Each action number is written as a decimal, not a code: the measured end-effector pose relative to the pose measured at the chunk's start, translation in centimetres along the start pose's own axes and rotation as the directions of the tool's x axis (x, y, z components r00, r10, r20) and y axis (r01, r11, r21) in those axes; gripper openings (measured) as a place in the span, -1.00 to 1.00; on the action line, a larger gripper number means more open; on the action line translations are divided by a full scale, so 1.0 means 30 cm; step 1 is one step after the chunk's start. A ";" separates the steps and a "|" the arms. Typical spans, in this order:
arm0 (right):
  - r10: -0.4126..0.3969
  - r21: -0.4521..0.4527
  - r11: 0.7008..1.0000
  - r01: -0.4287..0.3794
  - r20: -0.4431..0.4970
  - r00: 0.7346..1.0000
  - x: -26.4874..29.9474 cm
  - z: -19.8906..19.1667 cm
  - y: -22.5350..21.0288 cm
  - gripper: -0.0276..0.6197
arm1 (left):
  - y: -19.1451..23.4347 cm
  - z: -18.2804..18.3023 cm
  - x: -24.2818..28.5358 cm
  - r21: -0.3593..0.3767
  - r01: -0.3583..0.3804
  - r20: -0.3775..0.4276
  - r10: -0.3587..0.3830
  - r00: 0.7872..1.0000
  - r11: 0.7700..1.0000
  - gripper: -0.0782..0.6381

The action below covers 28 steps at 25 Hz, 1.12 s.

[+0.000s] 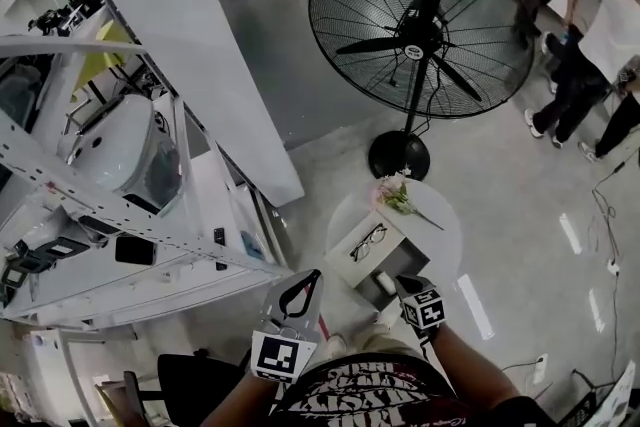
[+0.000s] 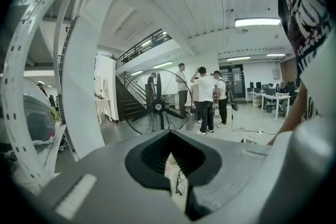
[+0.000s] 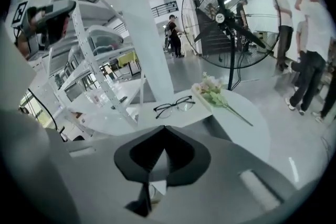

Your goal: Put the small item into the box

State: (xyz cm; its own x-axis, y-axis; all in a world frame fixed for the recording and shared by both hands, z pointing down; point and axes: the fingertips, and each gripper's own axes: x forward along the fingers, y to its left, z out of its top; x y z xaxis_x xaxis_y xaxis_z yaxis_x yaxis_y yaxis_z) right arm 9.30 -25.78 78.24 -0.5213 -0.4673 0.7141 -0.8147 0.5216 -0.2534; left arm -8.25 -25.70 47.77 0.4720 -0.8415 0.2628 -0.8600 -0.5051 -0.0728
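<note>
The room is an open workshop with white shelving on my left, a large standing fan [image 1: 420,25] ahead, and people beyond it; directly below me stands a small round white tabletop [image 1: 440,235]. It carries a sprig of flowers [image 1: 398,197] at its far edge and the white box [image 1: 393,237], which has a pair of glasses [image 1: 368,242] lying on its flat white panel. A grey part of the box adjoins that panel on the near right side. I cannot confirm whether it is the open interior or a side wall. A small pale object, which I take to be the small item [image 1: 385,282], sits at this grey part, touching or within the box. I cannot tell which. It lies just ahead of the right claw [image 1: 403,285] and slightly to its left. It is too small to give a long axis. The right claw points steeply down at it and is the nearer one by a clear margin. Its jaws are closed tip to tip, and I see nothing gripped between them. The left claw [image 1: 316,275] hovers off the tabletop's near left edge, pointing roughly level towards the box. Its tips are also together and it holds nothing. My judgement is that any further handling falls to the right claw.
</note>
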 end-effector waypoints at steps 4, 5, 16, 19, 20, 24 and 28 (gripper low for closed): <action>-0.005 -0.001 1.000 0.005 0.100 0.995 -0.108 0.074 0.049 -0.82 | -0.003 0.010 -0.015 0.011 0.031 -0.002 -0.031 1.000 0.999 -0.78; -0.006 -0.014 1.000 0.008 0.118 0.993 -0.132 0.090 0.063 -0.82 | -0.003 0.009 -0.019 0.002 0.036 -0.002 -0.036 0.999 0.999 -0.78; -0.064 -0.047 0.996 0.081 0.296 0.953 -0.411 0.269 0.186 -0.83 | -0.015 0.032 -0.077 -0.060 0.094 0.050 -0.091 0.995 0.994 -0.78; -0.068 -0.060 0.994 0.094 0.344 0.937 -0.487 0.323 0.228 -0.83 | -0.019 0.037 -0.104 -0.053 0.103 0.060 -0.100 0.993 0.993 -0.78; -0.069 -0.064 0.993 0.098 0.360 0.931 -0.512 0.340 0.244 -0.82 | -0.020 0.037 -0.114 -0.052 0.107 0.063 -0.103 0.993 0.993 -0.78; -0.076 -0.076 0.990 0.119 0.421 0.904 -0.608 0.405 0.311 -0.83 | -0.019 0.044 -0.159 -0.052 0.124 0.077 -0.120 0.990 0.991 -0.78; -0.082 -0.090 0.986 0.138 0.460 0.884 -0.675 0.434 0.376 -0.83 | -0.017 0.047 -0.207 -0.047 0.137 0.089 -0.133 0.987 0.989 -0.78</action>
State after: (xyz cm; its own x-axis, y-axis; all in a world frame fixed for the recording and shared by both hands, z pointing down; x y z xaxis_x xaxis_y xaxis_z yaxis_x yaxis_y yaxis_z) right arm 7.37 -19.73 52.44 -0.5109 -0.7842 0.3521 -0.8528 0.5141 -0.0924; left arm -10.46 -20.50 44.82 0.5975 -0.7805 0.1837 -0.7951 -0.6064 0.0096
